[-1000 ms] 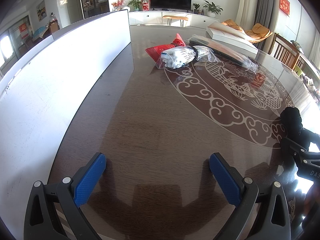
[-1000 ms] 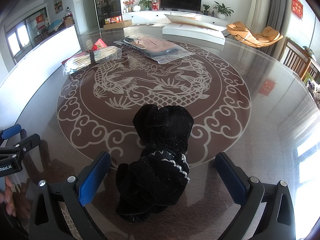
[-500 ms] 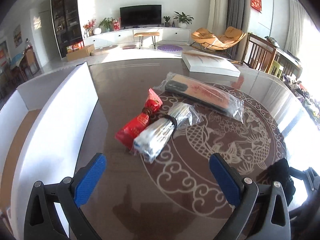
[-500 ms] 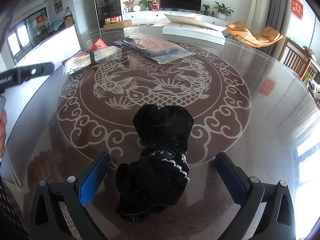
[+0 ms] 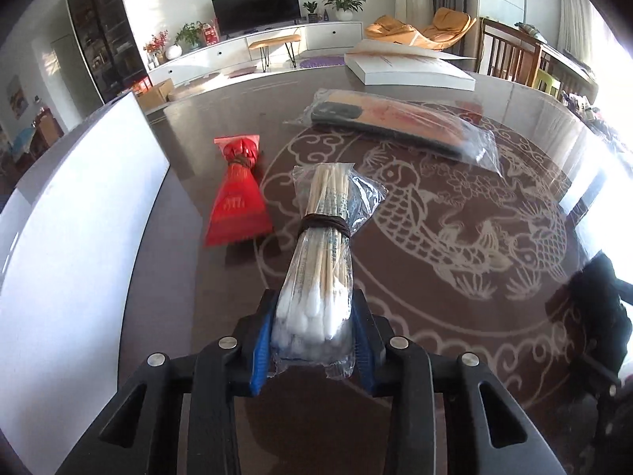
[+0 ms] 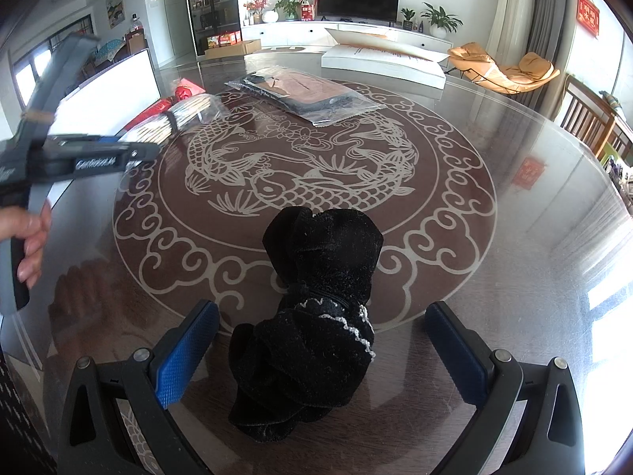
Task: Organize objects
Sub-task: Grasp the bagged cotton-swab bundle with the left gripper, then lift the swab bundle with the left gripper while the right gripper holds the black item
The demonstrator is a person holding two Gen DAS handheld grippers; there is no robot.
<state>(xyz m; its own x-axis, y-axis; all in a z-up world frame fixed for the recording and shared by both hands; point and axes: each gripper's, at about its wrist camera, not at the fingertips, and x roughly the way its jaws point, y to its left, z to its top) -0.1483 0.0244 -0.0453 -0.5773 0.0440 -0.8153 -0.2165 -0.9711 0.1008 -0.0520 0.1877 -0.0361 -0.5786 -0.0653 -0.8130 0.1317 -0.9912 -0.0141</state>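
Note:
A clear bag of cotton swabs [image 5: 324,237], bound by a dark band, sits with its cotton end between my left gripper's [image 5: 312,336] blue pads. The jaws are closing and press on both sides of it. Just left of the bundle lies a red packet [image 5: 237,206]. In the right wrist view the left gripper [image 6: 91,158] reaches toward the swabs [image 6: 186,114] from the left, held by a hand [image 6: 31,237]. My right gripper [image 6: 320,352] stands open over a black velvet pouch [image 6: 316,297], whose lower half lies between the fingers, untouched.
A flat plastic bag with a dark item [image 5: 395,126] lies beyond the swabs. A white box [image 5: 407,69] rests at the table's far edge. A tall white panel [image 5: 79,237] runs along the left side. The glass-topped table [image 6: 514,237] bears a fish pattern.
The left gripper swept across the table to the swab bundle and its wide-open jaws closed on the cotton end. The right gripper and the black pouch stayed where they were.

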